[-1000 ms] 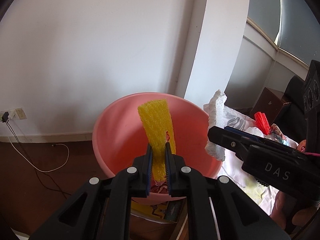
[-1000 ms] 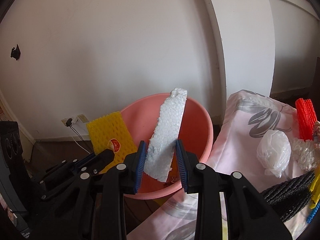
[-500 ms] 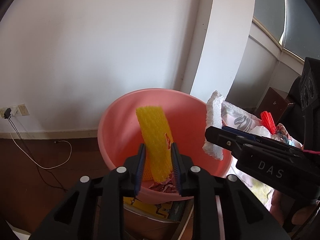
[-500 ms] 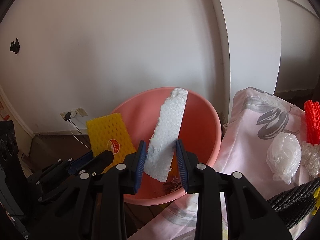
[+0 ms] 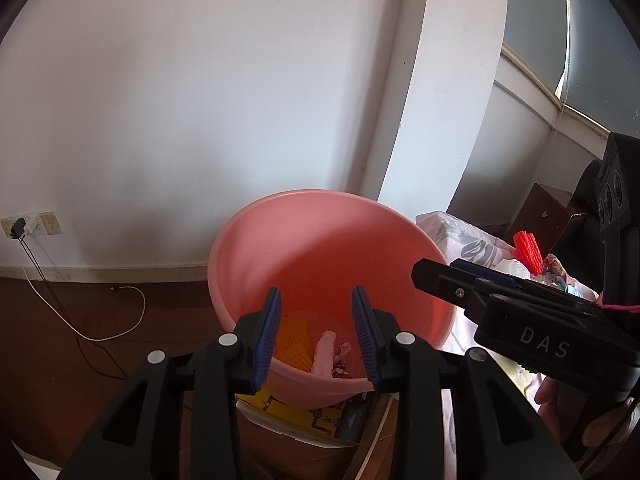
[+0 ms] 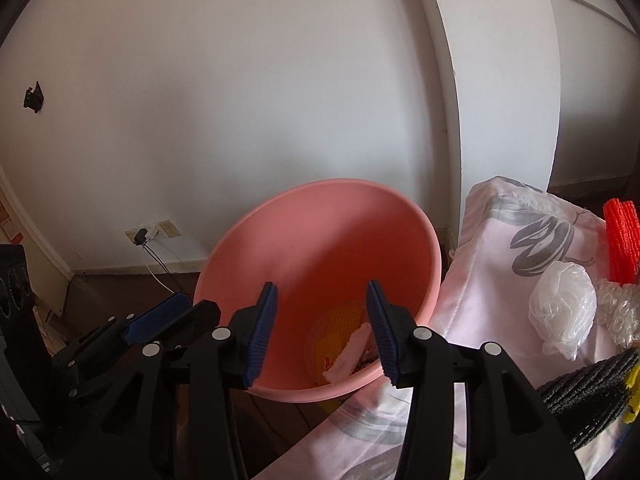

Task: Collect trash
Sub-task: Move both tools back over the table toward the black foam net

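Note:
A pink plastic bin [image 5: 320, 240] [image 6: 328, 232] stands below both grippers. Inside it lie a yellow foam net [image 5: 294, 340] [image 6: 340, 320] and a white foam strip [image 5: 324, 350] [image 6: 352, 352] on other scraps. My left gripper [image 5: 316, 336] is open and empty above the bin's near rim. My right gripper [image 6: 322, 332] is open and empty over the bin too; it shows at the right of the left wrist view [image 5: 460, 276].
To the right, a table with a pink flowered cloth [image 6: 500, 280] holds a red foam net [image 6: 622, 236], a crumpled clear bag [image 6: 562, 308], bubble wrap [image 6: 616, 312] and a black mesh piece [image 6: 592, 384]. A white wall, a pillar and a cabled socket [image 5: 18, 226] are behind.
Both grippers opened. The yellow foam net fell from the left and the white foam strip from the right into the bin.

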### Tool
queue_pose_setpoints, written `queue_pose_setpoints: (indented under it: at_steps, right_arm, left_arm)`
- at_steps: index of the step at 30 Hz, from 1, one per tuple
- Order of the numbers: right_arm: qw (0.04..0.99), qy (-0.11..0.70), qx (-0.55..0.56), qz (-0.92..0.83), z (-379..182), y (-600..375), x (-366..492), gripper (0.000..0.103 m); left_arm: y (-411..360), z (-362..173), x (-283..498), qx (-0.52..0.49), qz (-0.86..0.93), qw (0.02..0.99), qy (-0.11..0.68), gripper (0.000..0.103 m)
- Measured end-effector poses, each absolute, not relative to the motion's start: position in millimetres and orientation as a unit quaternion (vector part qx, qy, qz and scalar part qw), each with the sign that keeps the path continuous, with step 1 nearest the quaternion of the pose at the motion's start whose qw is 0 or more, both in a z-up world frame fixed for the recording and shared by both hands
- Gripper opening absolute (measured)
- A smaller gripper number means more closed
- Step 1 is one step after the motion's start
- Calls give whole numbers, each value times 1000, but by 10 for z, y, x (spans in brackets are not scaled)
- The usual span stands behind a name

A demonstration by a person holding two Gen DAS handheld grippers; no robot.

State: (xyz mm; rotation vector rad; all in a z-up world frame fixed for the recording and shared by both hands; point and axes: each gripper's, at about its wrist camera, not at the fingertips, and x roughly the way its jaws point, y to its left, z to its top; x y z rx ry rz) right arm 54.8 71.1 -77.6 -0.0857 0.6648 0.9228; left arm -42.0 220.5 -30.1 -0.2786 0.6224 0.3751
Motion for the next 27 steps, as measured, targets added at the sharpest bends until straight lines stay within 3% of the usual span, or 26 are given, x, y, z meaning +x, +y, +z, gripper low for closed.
queue_pose_setpoints:
  at_steps: [14, 27]
  right_arm:
    - [875, 273, -42, 399, -647, -153, 166, 47]
    - [910, 297, -5, 290, -874, -1392, 102, 47]
  left_arm:
    - [1738, -74, -493, -112, 125, 944, 284, 42]
    - [1044, -109, -311, -52, 30, 950, 305, 42]
